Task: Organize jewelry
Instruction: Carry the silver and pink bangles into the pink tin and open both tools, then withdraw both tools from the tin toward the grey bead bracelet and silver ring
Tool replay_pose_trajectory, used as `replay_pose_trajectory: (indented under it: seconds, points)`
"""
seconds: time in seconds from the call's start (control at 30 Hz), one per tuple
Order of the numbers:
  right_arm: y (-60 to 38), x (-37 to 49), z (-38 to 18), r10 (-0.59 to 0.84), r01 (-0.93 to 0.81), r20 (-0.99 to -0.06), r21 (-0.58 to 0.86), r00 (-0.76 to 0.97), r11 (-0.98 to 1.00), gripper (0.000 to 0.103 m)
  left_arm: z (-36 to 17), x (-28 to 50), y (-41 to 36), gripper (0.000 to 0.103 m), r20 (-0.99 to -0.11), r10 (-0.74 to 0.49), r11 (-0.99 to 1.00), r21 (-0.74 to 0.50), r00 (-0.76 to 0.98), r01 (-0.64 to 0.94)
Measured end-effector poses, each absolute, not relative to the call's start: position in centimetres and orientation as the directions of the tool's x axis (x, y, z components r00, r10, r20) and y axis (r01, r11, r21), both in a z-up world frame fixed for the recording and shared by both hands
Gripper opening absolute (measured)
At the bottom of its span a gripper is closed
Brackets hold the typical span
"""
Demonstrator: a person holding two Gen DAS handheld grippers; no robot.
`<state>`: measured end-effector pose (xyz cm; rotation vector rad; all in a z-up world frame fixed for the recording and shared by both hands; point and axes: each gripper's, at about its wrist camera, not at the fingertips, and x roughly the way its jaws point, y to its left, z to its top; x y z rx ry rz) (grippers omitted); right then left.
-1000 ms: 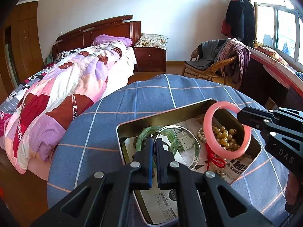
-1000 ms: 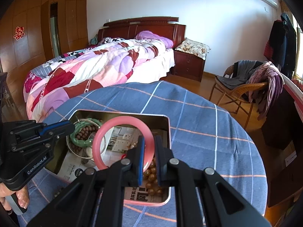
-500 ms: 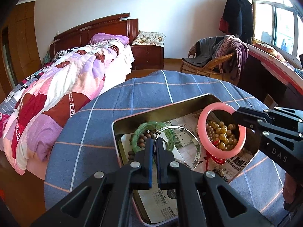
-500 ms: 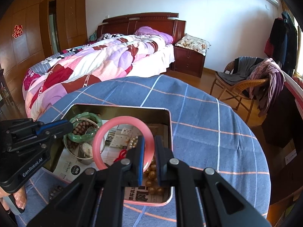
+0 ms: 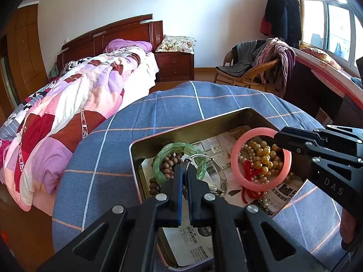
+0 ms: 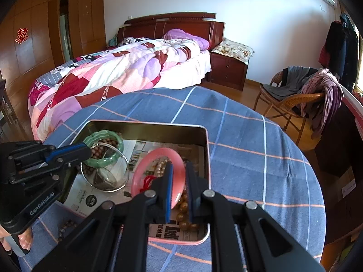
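A metal tin (image 5: 195, 123) (image 6: 204, 140) lined with newspaper sits on the blue checked table. My right gripper (image 6: 179, 170) (image 5: 278, 139) is shut on a pink bangle (image 6: 156, 156) (image 5: 236, 151) and holds it tilted low inside the tin, over gold beads (image 5: 261, 154) and a red cord (image 5: 248, 173). My left gripper (image 5: 185, 170) (image 6: 87, 150) is shut on a thin silver bangle (image 5: 221, 172) (image 6: 122, 161) at the tin's left side. A green bangle (image 5: 179, 147) (image 6: 102, 136) lies there on brown beads (image 5: 169, 162).
The round table (image 6: 238, 136) has a drop all round. A brown bead string (image 6: 65, 224) lies on the cloth outside the tin's near-left corner. A bed (image 6: 124, 68) stands behind on the left, a wicker chair (image 6: 292, 97) with clothes on the right.
My right gripper has lowered the pink bangle from upright above the tin down into it, tilting it flatter. My left gripper has stayed shut at the silver bangle.
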<state>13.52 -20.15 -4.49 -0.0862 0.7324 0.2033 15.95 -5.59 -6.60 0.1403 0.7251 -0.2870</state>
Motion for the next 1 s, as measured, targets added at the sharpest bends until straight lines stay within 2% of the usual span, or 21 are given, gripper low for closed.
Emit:
replay_pose_trajectory:
  seconds: [0.17, 0.2, 0.27, 0.3, 0.33, 0.4, 0.63, 0.73, 0.9, 1.0]
  points:
    - [-20.2, 13.4, -4.6, 0.156, -0.211, -0.669, 0.0, 0.726, 0.978, 0.017, -6.5, 15.9, -5.4, 0.004, -0.669, -0.219, 0.953, 0.01, 0.711, 0.303]
    - [-20.3, 13.3, -4.6, 0.154, -0.207, -0.669, 0.001, 0.727, 0.978, 0.02, -6.5, 15.8, -5.4, 0.004, -0.668, -0.212, 0.955, 0.014, 0.714, 0.297]
    - [-20.3, 13.1, -4.7, 0.157, -0.205, -0.667, 0.006, 0.729, 0.979, 0.036, -6.4, 15.6, -5.4, 0.013, -0.665, -0.205, 0.956, 0.019, 0.718, 0.291]
    - [-20.3, 13.0, -4.6, 0.155, -0.203, -0.663, 0.004, 0.732, 0.979, 0.039, -6.4, 15.5, -5.3, 0.034, -0.665, -0.196, 0.959, 0.025, 0.721, 0.284]
    - [-20.3, 12.8, -4.6, 0.149, -0.199, -0.659, -0.001, 0.738, 0.98, 0.044, -6.2, 15.3, -5.2, 0.063, -0.659, -0.183, 0.962, 0.033, 0.73, 0.271]
    - [-20.4, 12.5, -4.4, 0.141, -0.192, -0.652, -0.008, 0.745, 0.981, 0.044, -5.8, 14.7, -4.8, 0.081, -0.624, -0.18, 0.966, 0.033, 0.76, 0.256]
    - [-21.2, 11.3, -4.3, 0.12, -0.163, -0.657, -0.005, 0.744, 0.987, 0.045, -5.2, 13.9, -3.8, 0.081, -0.619, -0.168, 0.973, 0.02, 0.767, 0.229]
    - [-21.2, 10.8, -4.6, 0.115, -0.158, -0.666, -0.005, 0.737, 0.987, 0.05, -5.1, 13.5, -3.2, 0.081, -0.626, -0.152, 0.978, 0.018, 0.765, 0.209]
    - [-21.4, 9.6, -4.6, 0.109, -0.145, -0.676, 0.003, 0.729, 0.989, 0.052, -5.3, 11.5, -2.3, 0.081, -0.626, -0.102, 0.984, 0.05, 0.773, 0.17]
    - [-21.7, 8.5, -4.6, 0.102, -0.133, -0.676, 0.006, 0.73, 0.991, 0.058, -5.7, 9.9, -1.8, 0.081, -0.633, -0.063, 0.987, 0.075, 0.772, 0.141]
